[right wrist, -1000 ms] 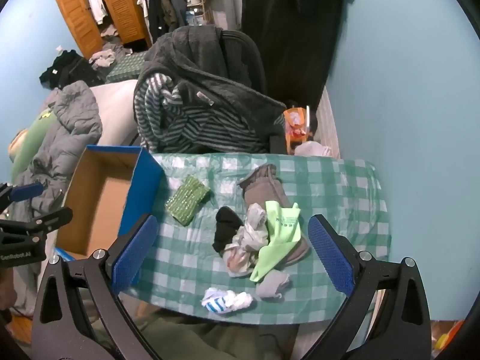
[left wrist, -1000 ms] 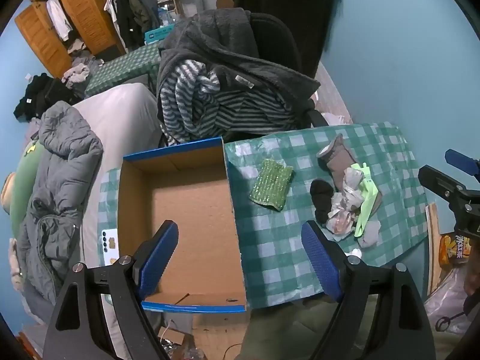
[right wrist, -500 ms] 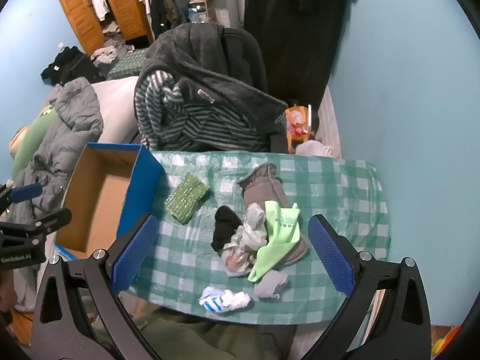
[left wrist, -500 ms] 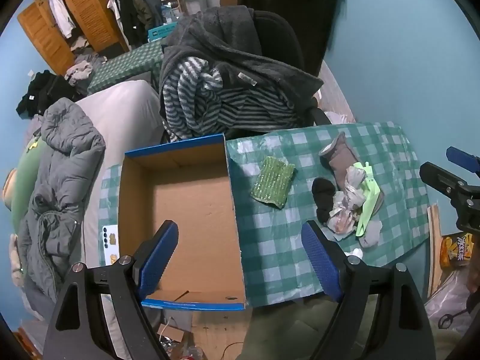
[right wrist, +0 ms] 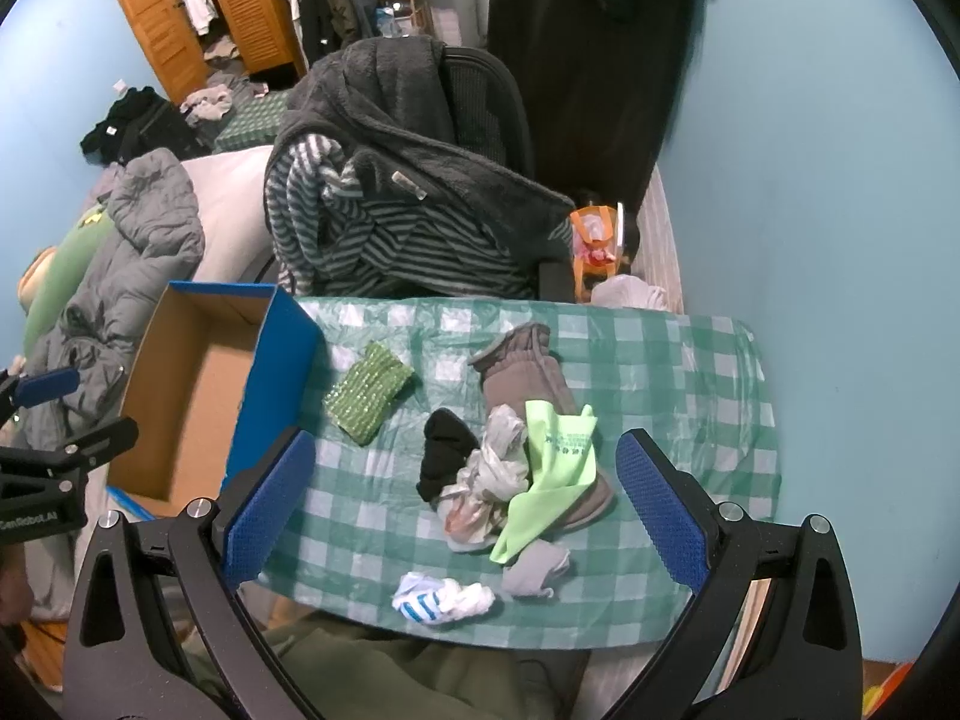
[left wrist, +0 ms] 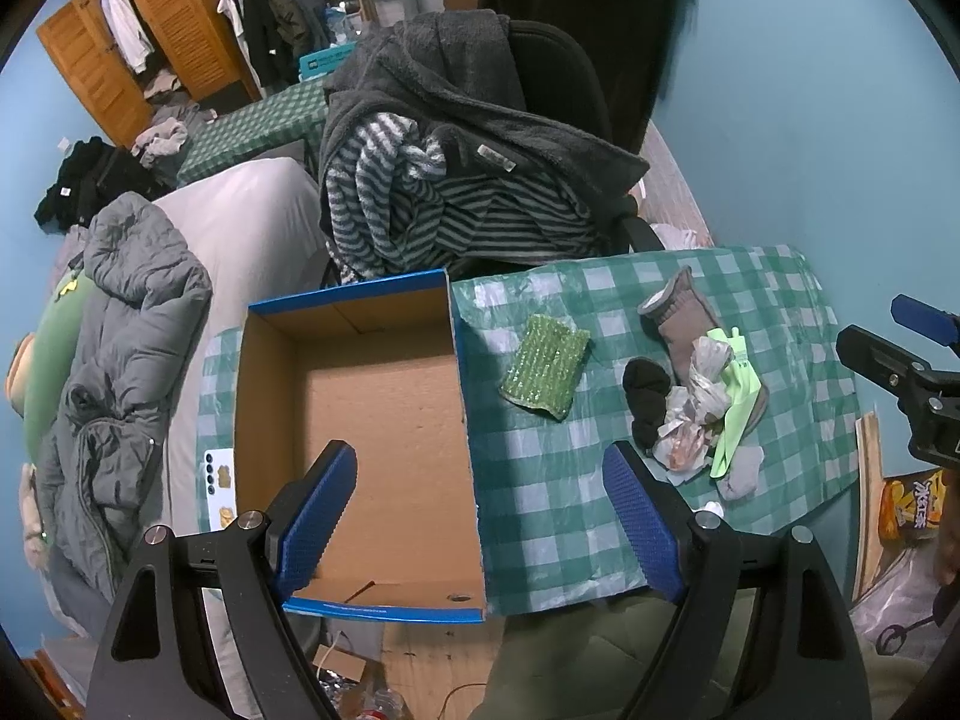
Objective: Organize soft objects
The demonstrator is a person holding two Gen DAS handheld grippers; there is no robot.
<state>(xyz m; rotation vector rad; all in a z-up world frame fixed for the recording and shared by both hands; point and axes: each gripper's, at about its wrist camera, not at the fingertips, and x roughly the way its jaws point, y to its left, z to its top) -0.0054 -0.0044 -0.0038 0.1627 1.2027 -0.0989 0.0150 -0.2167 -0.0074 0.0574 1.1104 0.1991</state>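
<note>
An open cardboard box with blue sides [left wrist: 372, 420] [right wrist: 198, 408] sits at the left of a green checked table [right wrist: 660, 372]. A green knitted cloth [left wrist: 545, 366] [right wrist: 369, 391] lies beside it. A pile of soft things lies further right: a brown sock [right wrist: 528, 369], a black sock [right wrist: 444, 453], a crumpled pale bag [right wrist: 486, 480], a lime cloth [right wrist: 555, 468], a grey sock [right wrist: 536, 567] and a white-blue sock [right wrist: 441, 597]. My left gripper [left wrist: 480, 516] is open above the box's near edge. My right gripper [right wrist: 462, 516] is open above the pile.
An office chair draped with a dark fleece and striped top [left wrist: 456, 180] stands behind the table. A bed with a grey jacket [left wrist: 120, 348] is at the left. A blue wall [right wrist: 810, 180] is at the right. A snack bag [left wrist: 912, 507] lies by the table's right.
Both views have drifted slightly; the scene sits a little lower and closer in frame. No object has moved and both grippers stay open.
</note>
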